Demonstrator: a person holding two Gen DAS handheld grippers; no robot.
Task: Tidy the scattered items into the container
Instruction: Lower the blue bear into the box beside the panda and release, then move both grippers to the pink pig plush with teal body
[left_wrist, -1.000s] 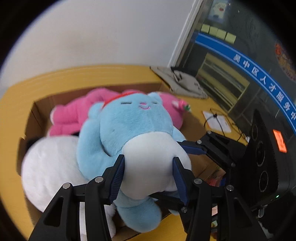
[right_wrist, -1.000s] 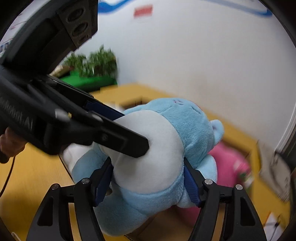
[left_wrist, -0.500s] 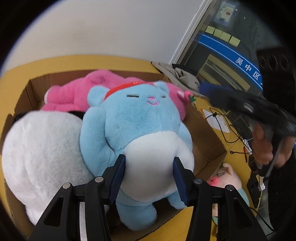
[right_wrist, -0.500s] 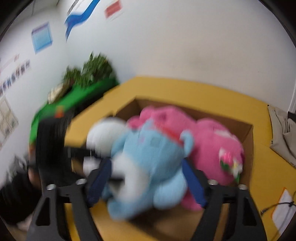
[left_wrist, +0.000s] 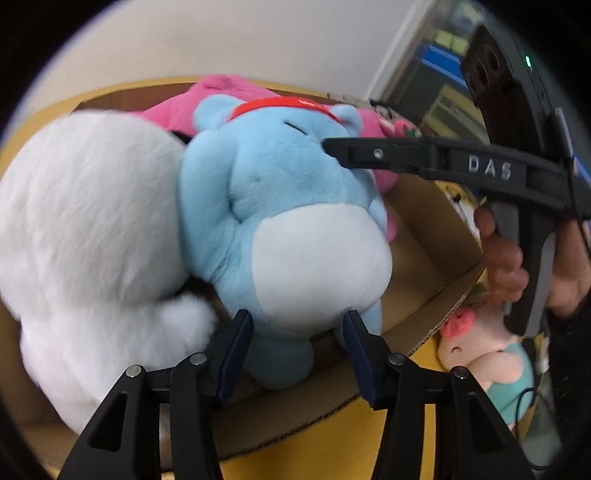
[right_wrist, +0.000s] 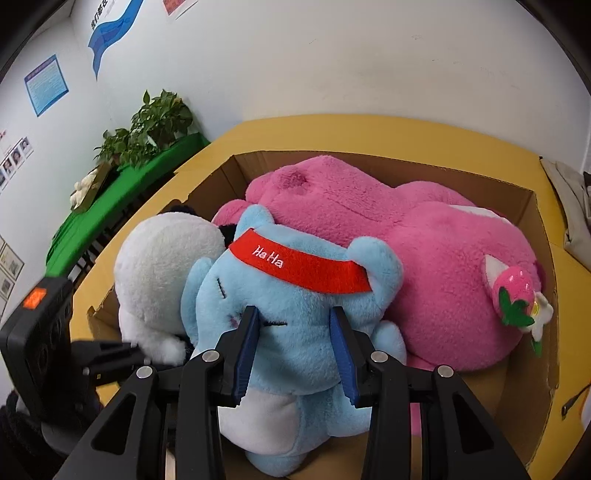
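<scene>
A blue plush (left_wrist: 280, 206) with a red "HaHa" headband (right_wrist: 299, 269) sits in the cardboard box (right_wrist: 535, 221), between a white plush (left_wrist: 85, 236) and a pink plush (right_wrist: 436, 258). My left gripper (left_wrist: 295, 321) is open, its fingers either side of the blue plush's lower belly. My right gripper (right_wrist: 293, 321) is open with its fingers pressed against the blue plush's face; its arm shows in the left wrist view (left_wrist: 436, 162).
A small pink-haired doll in teal (left_wrist: 487, 365) lies on the yellow table (right_wrist: 369, 133) outside the box's front right corner. Grey cloth (right_wrist: 569, 206) lies at the back right. A green shelf with plants (right_wrist: 147, 129) stands left.
The blue plush has been lowered into the box. My right gripper let go of its belly, swung back and came down onto its face. My left gripper has loosened around the belly.
</scene>
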